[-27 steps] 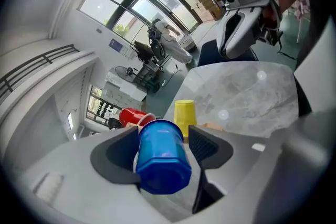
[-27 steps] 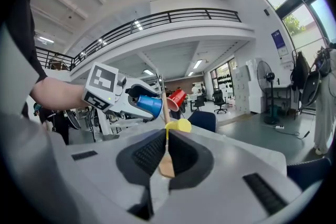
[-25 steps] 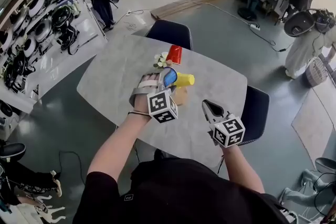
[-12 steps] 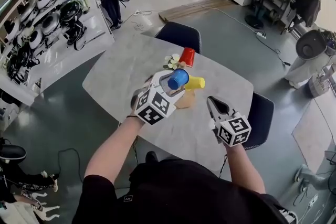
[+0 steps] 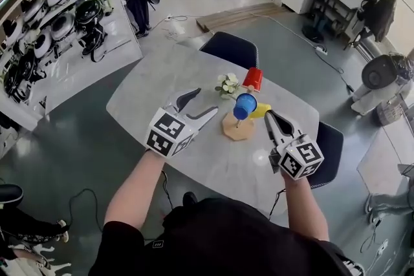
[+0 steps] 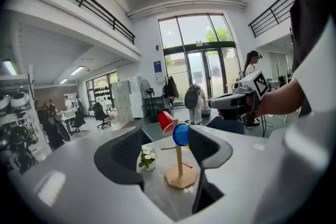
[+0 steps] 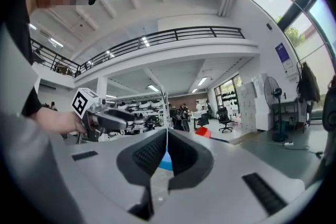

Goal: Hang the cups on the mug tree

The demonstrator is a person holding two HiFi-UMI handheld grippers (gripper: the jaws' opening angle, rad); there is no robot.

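Note:
A wooden mug tree [image 5: 237,127] stands on the grey table [image 5: 155,81]. A blue cup [image 5: 244,105], a red cup [image 5: 253,78] and a yellow cup [image 5: 262,111] hang on its pegs. In the left gripper view the tree [image 6: 180,171] shows between the jaws with the blue cup [image 6: 181,135] and the red cup [image 6: 166,122]. My left gripper [image 5: 197,106] is open and empty, left of the tree. My right gripper [image 5: 273,119] is shut with nothing in it, just right of the tree. In the right gripper view the blue cup [image 7: 165,161] peeks behind the shut jaws.
A small white flower pot [image 5: 227,85] sits on the table beside the tree. Dark chairs [image 5: 228,48] stand at the far side and at the right [image 5: 326,142]. A shelf rack [image 5: 52,29] lines the left wall.
The blue cup has left my left gripper and now hangs on the tree. The left gripper has drawn back to the left and rolled. The right gripper has risen toward the tree.

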